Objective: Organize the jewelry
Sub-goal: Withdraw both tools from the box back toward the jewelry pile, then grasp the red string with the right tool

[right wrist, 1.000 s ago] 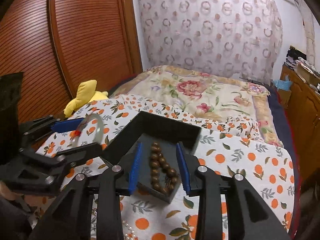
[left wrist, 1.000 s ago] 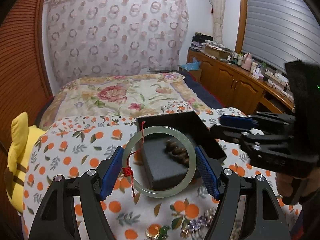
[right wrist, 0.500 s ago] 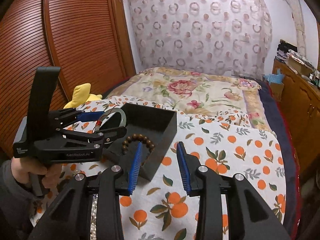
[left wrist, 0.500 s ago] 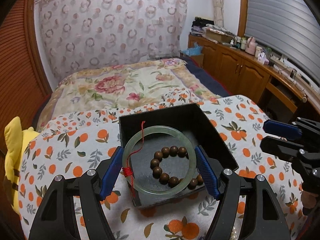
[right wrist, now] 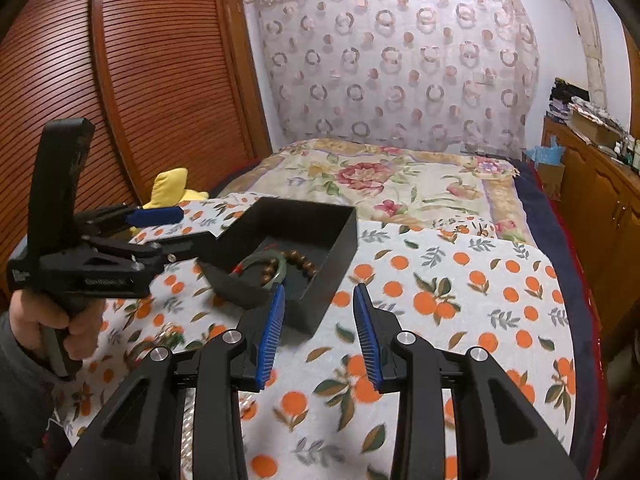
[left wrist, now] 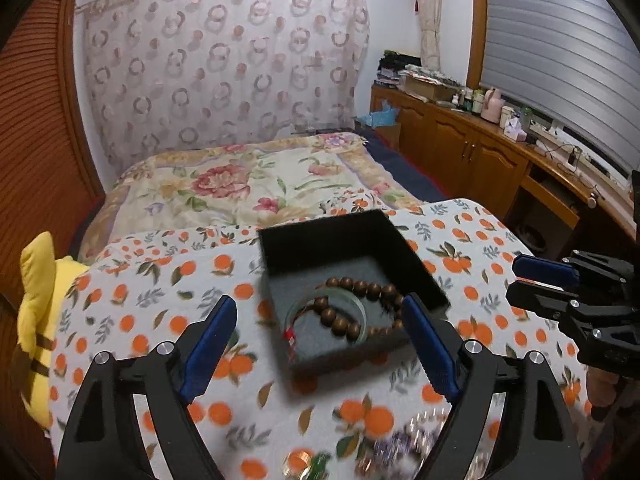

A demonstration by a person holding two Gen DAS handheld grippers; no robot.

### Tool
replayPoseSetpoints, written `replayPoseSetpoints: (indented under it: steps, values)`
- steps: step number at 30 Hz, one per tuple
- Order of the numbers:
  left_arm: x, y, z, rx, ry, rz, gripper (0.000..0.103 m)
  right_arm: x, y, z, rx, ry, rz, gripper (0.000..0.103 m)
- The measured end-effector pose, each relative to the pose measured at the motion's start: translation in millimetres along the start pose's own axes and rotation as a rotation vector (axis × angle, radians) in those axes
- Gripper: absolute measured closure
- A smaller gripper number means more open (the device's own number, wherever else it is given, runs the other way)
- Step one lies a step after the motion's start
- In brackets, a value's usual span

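Note:
A black box [left wrist: 404,256] with grey foam lining stands on the orange-print cloth. Inside it lie a brown bead bracelet [left wrist: 362,286] and a pale green bangle [left wrist: 360,306] with a red thread, the beads across the bangle. My left gripper [left wrist: 319,308] hovers just in front of the box; its jaws are opening and nothing is between them. In the right wrist view the box [right wrist: 340,236] is ahead and left, with the bangle [right wrist: 280,268] visible inside. My right gripper [right wrist: 320,320] stands open beside the box's near corner, holding nothing. A hand holds the left gripper [right wrist: 188,226] at the left.
Loose jewelry [left wrist: 400,444] lies on the cloth near the front edge. A yellow plush toy [left wrist: 36,300] sits off the left side. A floral bed [left wrist: 256,184] lies behind, wooden cabinets [left wrist: 480,156] to the right. The right gripper [left wrist: 516,276] shows at the right edge.
The bangle has left my left gripper and now lies in the box over the beads; the left jaws have widened. The right gripper has drawn back from over the box to its side.

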State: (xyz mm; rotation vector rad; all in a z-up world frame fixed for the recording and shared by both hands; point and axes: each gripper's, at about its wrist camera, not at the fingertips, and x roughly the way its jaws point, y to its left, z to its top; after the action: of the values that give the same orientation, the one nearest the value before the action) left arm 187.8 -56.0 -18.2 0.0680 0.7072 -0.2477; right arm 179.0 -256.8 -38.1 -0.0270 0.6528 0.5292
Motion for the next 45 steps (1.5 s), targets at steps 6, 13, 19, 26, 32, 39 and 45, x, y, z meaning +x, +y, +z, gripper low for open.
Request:
replayPoseSetpoints:
  steps: [6, 13, 19, 26, 32, 39, 45]
  values:
    - [-29, 12, -29, 0.006, -0.004, -0.003, 0.022, -11, 25, -17, 0.000, -0.009, 0.020, 0.057]
    - [-47, 27, -68, -0.025, 0.021, 0.010, 0.021, -15, 64, -37, -0.037, 0.018, 0.080, 0.055]
    - [-64, 37, -99, -0.053, 0.006, 0.059, 0.016, -11, 98, -58, -0.065, 0.064, 0.130, 0.055]
    - [-85, 41, -126, -0.059, -0.017, 0.101, 0.009, -1, 131, -78, -0.115, 0.120, 0.173, 0.055]
    - [-96, 50, -145, -0.088, -0.015, 0.092, 0.008, 5, 160, -88, -0.182, 0.163, 0.226, 0.062]
    - [-102, 57, -162, -0.101, 0.007, 0.109, 0.008, 20, 182, -98, -0.249, 0.231, 0.227, 0.071]
    - [-105, 60, -170, -0.112, 0.013, 0.102, 0.008, 31, 188, -100, -0.291, 0.253, 0.155, 0.071]
